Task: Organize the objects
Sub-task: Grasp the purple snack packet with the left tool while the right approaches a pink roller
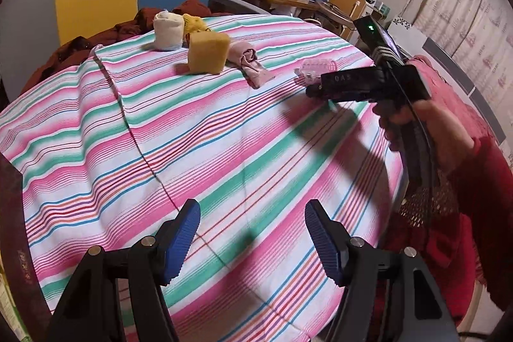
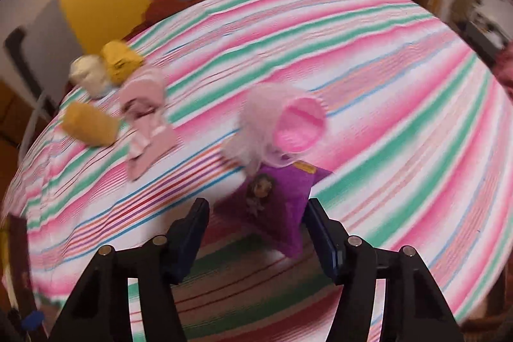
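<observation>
My left gripper (image 1: 251, 237) hangs over the pink, green and white striped cloth (image 1: 198, 130), its blue ribbed pads wide apart with only bare cloth between them. My right gripper (image 2: 256, 233) stands with a gap between its jaws too; the purple fabric pouch with a small printed figure (image 2: 272, 201) lies between them, its right edge right up against the right pad, but the picture is smeared and I see no pad pressing on it, so I take it as not gripped. A fluffy pale pink sock with a bright pink opening (image 2: 282, 120) sits at the pouch's far end, touching it; blur hides where one ends and the other begins.

Farther off, near the cloth's far edge, a cluster sits close together: a rolled cream sock (image 1: 168, 32), a crumpled mustard-yellow sock (image 1: 195, 23) partly hidden behind it, a mustard-yellow block-shaped bundle (image 1: 206, 52), and a dusty-pink folded sock (image 1: 251, 64) beside that.

From the left camera my right hand (image 1: 429, 130) shows with the black tool body; its fingertips are out of sight there, and a clear pinkish item (image 1: 315, 69) peeks from behind it, too blocked to identify.
</observation>
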`<state>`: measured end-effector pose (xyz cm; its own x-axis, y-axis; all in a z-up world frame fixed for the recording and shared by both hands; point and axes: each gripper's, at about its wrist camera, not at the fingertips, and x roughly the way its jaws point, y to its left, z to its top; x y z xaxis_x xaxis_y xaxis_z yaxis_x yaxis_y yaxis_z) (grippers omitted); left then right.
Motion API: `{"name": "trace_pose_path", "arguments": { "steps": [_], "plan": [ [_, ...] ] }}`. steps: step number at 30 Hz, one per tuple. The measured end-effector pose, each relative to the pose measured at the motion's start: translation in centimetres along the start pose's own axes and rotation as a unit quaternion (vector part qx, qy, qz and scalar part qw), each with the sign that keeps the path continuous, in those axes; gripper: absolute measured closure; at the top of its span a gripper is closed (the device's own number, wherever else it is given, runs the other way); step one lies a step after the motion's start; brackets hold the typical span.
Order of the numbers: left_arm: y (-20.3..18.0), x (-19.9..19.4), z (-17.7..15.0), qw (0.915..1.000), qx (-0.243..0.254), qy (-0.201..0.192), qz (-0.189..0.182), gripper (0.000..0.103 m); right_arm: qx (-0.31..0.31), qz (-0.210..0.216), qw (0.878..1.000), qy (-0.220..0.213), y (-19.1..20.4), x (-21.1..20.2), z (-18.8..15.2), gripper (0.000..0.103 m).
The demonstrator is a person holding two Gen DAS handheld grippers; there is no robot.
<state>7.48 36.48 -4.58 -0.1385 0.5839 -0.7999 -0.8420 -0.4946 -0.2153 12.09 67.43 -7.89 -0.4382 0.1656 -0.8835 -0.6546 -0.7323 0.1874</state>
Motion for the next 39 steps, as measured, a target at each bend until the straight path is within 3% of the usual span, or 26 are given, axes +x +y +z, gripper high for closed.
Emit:
{"name": "trace_pose_path", "arguments": {
  "steps": [3, 5, 15, 16, 17, 20, 23, 25, 26, 28, 29, 30, 39],
  "plan": [
    [0.4, 0.4, 0.5, 1.0000, -0.006, 0.001, 0.007, 0.034, -0.024, 0.041, 0.999, 0.005, 1.9, -0.3, -1.0, 0.049],
    [0.6, 0.6, 0.9, 0.9999, -0.009, 0.001, 0.012, 0.034, -0.027, 0.046, 0.999, -0.003, 1.9, -0.6, -1.3, 0.049],
    [-1.2, 3.9, 6.5, 0.9999, 0.009, -0.014, 0.001, 0.034, 0.068, -0.015, 0.994, -0.080, -2.3, -3.0, -0.4, 0.052],
    [-1.9, 4.9, 7.6, 0.9998, 0.018, -0.012, -0.005, 0.034, 0.076, -0.009, 0.993, -0.084, -2.3, -3.0, -0.2, 0.050],
    [-2.4, 5.6, 8.2, 0.9996, 0.024, -0.011, -0.009, 0.034, 0.078, -0.003, 0.993, -0.087, -2.4, -3.1, -0.1, 0.042],
    [-4.1, 7.7, 9.8, 0.9985, 0.049, -0.005, -0.023, 0.034, 0.068, 0.004, 0.993, -0.096, -1.7, -3.0, 0.5, 0.006],
    [-5.2, 9.5, 10.4, 0.9979, 0.059, 0.010, -0.024, 0.034, 0.066, 0.038, 0.993, -0.094, -1.3, -2.4, 1.3, 0.002],
    [-5.7, 10.2, 10.5, 0.9976, 0.064, 0.015, -0.024, 0.034, 0.056, 0.037, 0.995, -0.074, -0.4, -0.6, 2.3, 0.002],
    [-5.8, 10.6, 10.5, 0.9974, 0.067, 0.016, -0.022, 0.034, 0.054, 0.036, 0.996, -0.065, -0.4, 0.0, 2.7, 0.003],
    [-6.0, 11.2, 10.7, 0.9972, 0.069, 0.020, -0.021, 0.034, 0.066, 0.044, 0.996, -0.050, -0.7, 1.0, 3.2, 0.019],
    [-6.2, 11.7, 10.8, 0.9971, 0.068, 0.023, -0.023, 0.034, 0.075, 0.052, 0.995, -0.046, -1.0, 1.3, 3.5, 0.041],
    [-6.3, 12.0, 10.9, 0.9971, 0.068, 0.025, -0.025, 0.034, 0.081, 0.053, 0.995, -0.040, -1.3, 1.5, 3.7, 0.055],
    [-9.1, 15.9, 13.9, 0.9960, 0.085, 0.018, -0.019, 0.034, 0.134, 0.004, 0.990, -0.040, -4.0, 1.3, 2.8, 0.059]
  ]
}}
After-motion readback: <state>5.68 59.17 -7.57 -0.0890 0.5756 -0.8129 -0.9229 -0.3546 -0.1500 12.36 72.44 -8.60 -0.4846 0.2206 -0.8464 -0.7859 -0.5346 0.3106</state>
